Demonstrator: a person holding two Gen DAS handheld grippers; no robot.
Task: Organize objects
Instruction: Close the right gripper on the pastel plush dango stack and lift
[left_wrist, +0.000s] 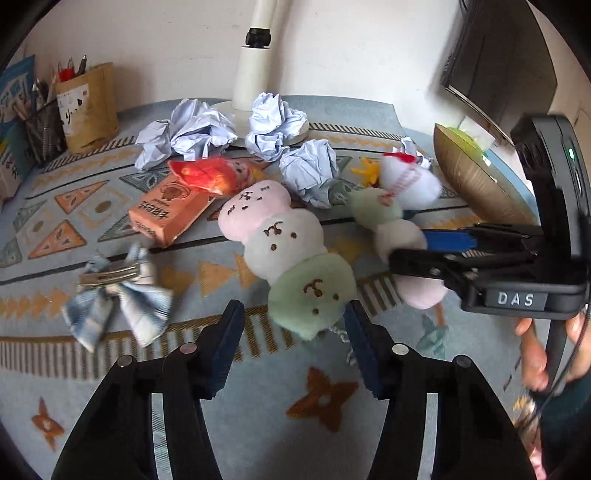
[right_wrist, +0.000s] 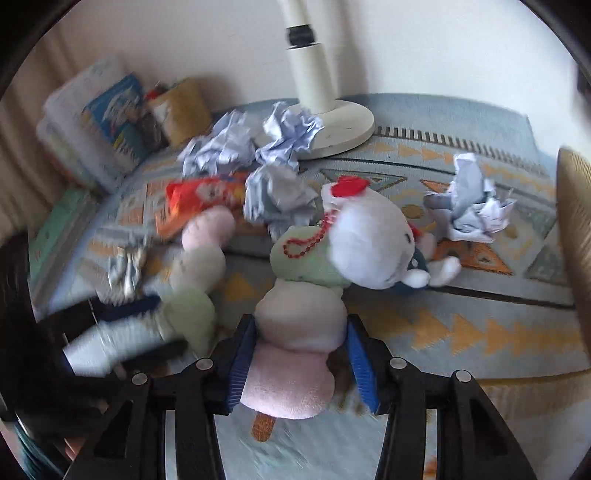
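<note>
Patterned cloth on the counter (left_wrist: 110, 206) lies strewn with crumpled paper (left_wrist: 207, 129), cartons and toys, sorting barely begun. Left tongs (left_wrist: 293, 345) flank one dumpling plush (left_wrist: 280, 243) without visibly gripping; right tongs (right_wrist: 301, 360) pinch another dumpling plush (right_wrist: 295, 332).

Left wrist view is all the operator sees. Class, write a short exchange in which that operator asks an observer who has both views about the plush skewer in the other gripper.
Operator: Where does the right gripper hold its plush skewer?
Observer: In the right wrist view, both blue pads press its sides where the white ball meets the pink one.
Operator: What are the red marks near its green end?
Observer: A red bead chain, looped over the green ball and running up to the white plush toy lying against it.
</note>
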